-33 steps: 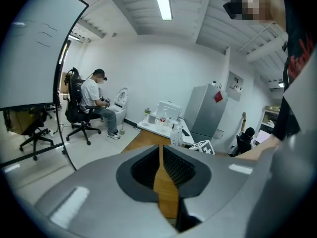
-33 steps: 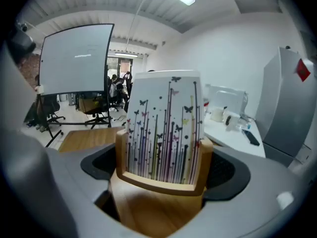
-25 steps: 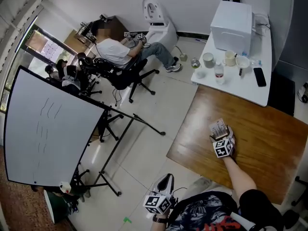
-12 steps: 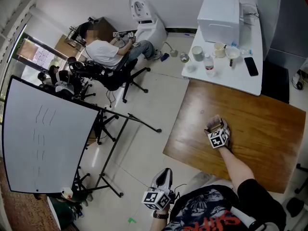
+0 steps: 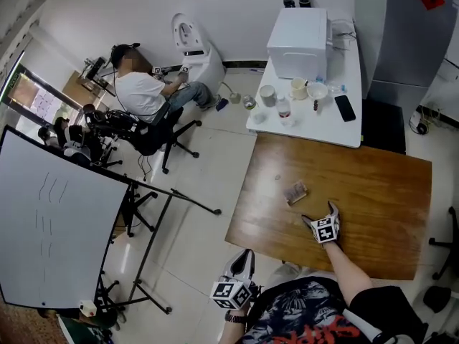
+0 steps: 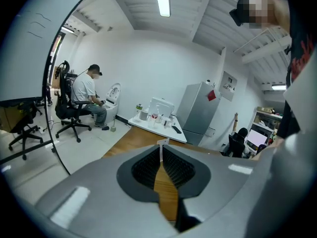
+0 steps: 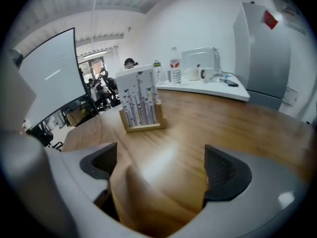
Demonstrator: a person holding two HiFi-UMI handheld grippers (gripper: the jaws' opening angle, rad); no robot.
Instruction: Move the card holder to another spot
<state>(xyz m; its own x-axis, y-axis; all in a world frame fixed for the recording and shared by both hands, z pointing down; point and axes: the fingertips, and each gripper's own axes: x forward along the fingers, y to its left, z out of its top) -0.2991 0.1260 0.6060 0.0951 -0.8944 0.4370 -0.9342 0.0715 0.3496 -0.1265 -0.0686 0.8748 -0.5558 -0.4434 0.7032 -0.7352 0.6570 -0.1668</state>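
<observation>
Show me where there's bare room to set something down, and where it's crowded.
The wooden table is nearly bare: the wide stretch from the card holder to its right edge, and the strip between the card holder and the white table. The open right gripper is near the front edge. The white table is crowded: box, cups, bottle, phone.

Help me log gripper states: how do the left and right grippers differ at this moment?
The left gripper's jaws are together; the right gripper's jaws are wide apart. The left gripper hangs low by the person's body, short of the wooden table; the right gripper is over the table, facing the card holder, which stands upright clear of its jaws. Shared: neither holds anything.
</observation>
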